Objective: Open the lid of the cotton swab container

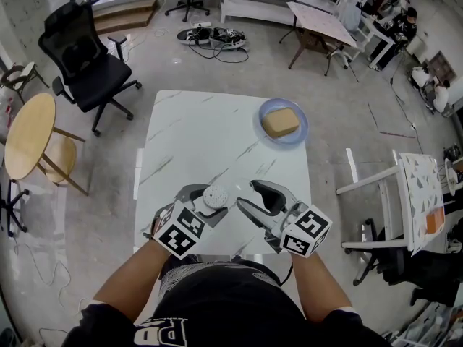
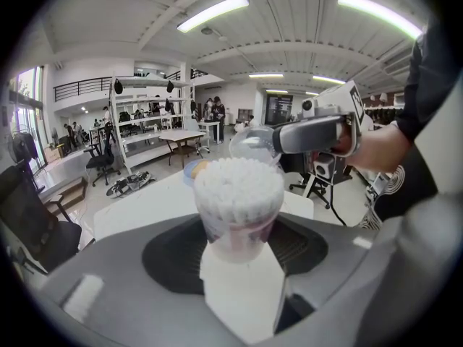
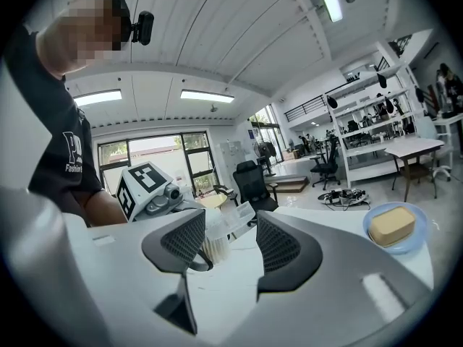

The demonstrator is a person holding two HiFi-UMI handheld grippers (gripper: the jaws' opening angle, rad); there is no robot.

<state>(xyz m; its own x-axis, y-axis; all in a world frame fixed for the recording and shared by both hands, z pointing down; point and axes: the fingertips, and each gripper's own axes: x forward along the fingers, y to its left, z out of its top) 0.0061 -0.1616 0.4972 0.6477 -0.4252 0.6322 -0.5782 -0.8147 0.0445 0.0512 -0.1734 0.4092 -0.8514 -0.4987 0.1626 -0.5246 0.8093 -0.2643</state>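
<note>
The person is standing at the near edge of a white marble table (image 1: 195, 132), holding a gripper in each hand low over its near part. The left gripper (image 1: 205, 204) is clenching the cotton swab container (image 1: 215, 194) between its pads, keeping it upright. In the left gripper view the clear tub is showing a dense pack of white swab tips at its open top, with both pads pressing on its lower body. The clear lid (image 2: 251, 144) is standing tipped up behind the far side of the rim, no longer covering the swabs. The right gripper (image 1: 246, 194) is hovering just beside the container, pointing at it, with its jaws spread wide and gripping nothing. In the right gripper view the container and its raised lid are showing in the gap beyond the tips, clear of both pads. In the left gripper view one jaw tip is sitting right by the lid, though contact cannot be made out. Farther back on the table, a blue plate (image 1: 269, 108) is carrying a yellow block (image 1: 281, 122), well apart from both grippers.
</note>
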